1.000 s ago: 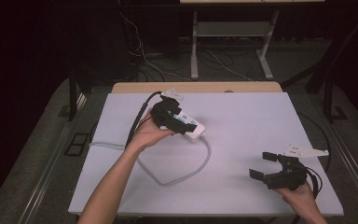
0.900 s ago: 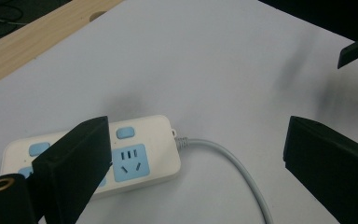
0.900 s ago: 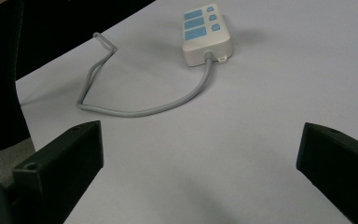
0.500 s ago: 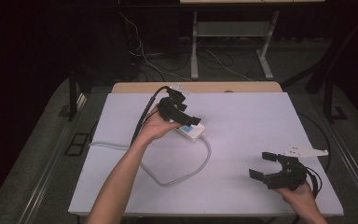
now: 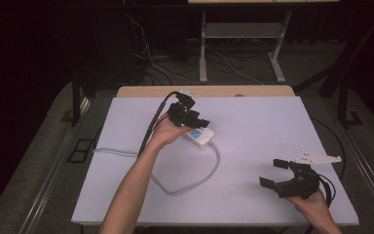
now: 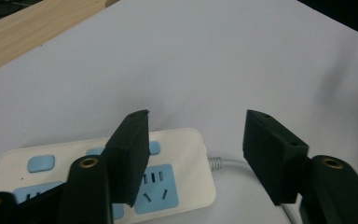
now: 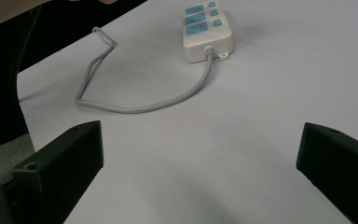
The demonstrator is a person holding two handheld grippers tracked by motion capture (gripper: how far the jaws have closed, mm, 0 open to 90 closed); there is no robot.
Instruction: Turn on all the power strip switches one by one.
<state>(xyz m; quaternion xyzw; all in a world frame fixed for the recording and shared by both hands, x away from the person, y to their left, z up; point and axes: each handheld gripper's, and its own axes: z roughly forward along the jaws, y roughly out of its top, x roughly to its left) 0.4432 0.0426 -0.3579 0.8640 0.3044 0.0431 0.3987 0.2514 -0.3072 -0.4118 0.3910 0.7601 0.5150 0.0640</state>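
A white power strip (image 5: 202, 137) with blue sockets lies flat on the table, left of centre; its grey cable (image 5: 209, 170) curls toward the front left. My left gripper (image 5: 195, 122) hovers low over the strip's cable end. Its jaws have just been closing and stand half apart. In the left gripper view the left jaw hangs above the strip (image 6: 168, 186), and the right jaw is past the strip's end, above the cable (image 6: 228, 163); neither pad presses on anything. My right gripper (image 5: 271, 172) rests near the front right corner, open and empty, pointing at the strip (image 7: 208, 29).
The white table top (image 5: 272, 126) has a wooden strip (image 5: 224, 91) along its far edge. Beyond it, a metal desk frame (image 5: 203, 44) and loose cables stand on the dark floor. The cable (image 7: 144, 105) loops across the table's front left.
The left hand has shifted a little right and down over the strip, and its jaws have narrowed. The right hand has stayed put.
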